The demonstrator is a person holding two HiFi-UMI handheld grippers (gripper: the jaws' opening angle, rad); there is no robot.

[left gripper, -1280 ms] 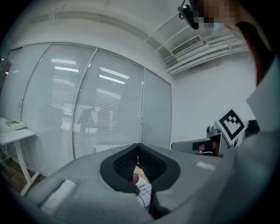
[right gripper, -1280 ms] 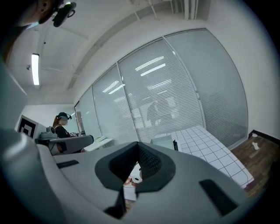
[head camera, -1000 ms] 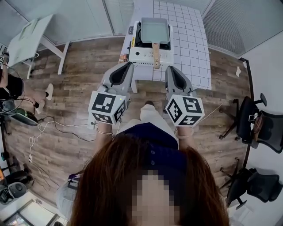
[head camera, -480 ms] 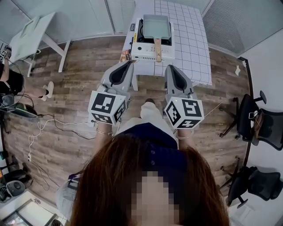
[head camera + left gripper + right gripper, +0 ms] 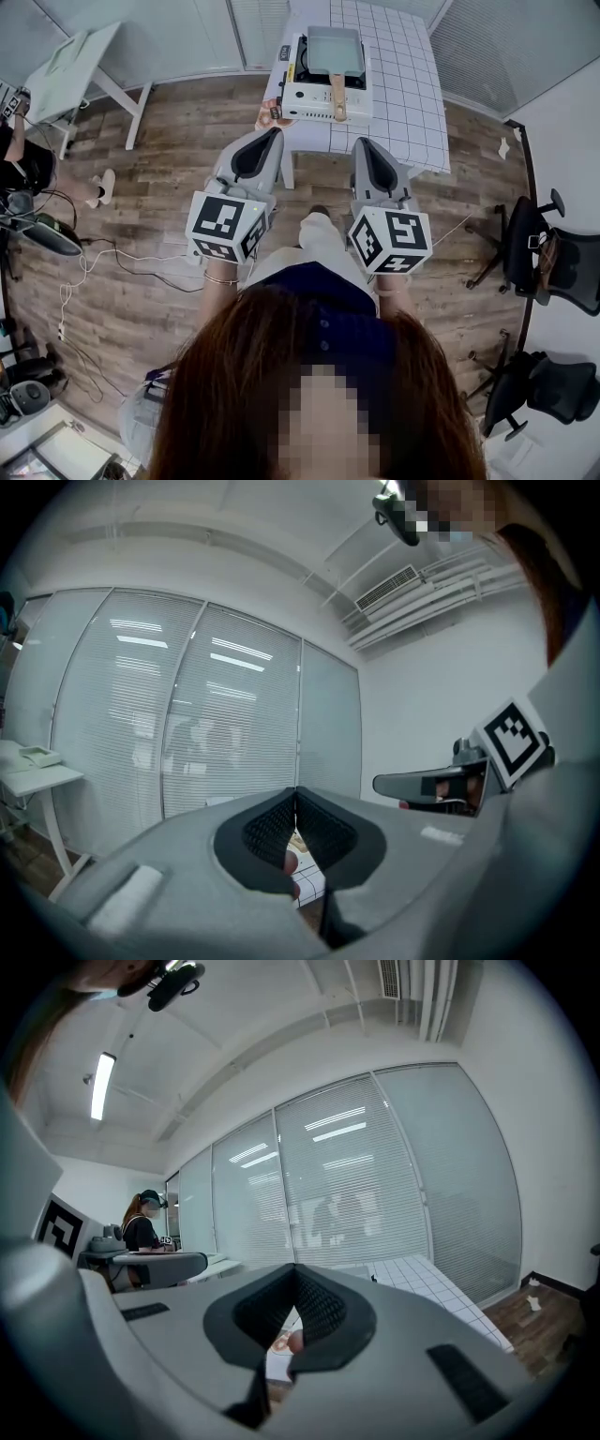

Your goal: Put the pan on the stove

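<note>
On the white tiled table [image 5: 412,103], the pan [image 5: 333,49] sits on the stove [image 5: 309,105], well ahead of the left gripper [image 5: 275,135] and right gripper [image 5: 359,143], both closed and empty; a closed-jaw approach could knock its handle [image 5: 338,98].

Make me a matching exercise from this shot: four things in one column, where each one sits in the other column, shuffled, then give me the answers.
Things
1. rectangular grey pan with a wooden handle
2. white portable stove
3. black office chairs
4. plain white side table

Places
A. far left of the head view, on the wooden floor
B. on top of the stove
C. on the near end of the white grid-patterned table
D. along the right edge of the head view

Pairs: 1-B, 2-C, 3-D, 4-A
</note>
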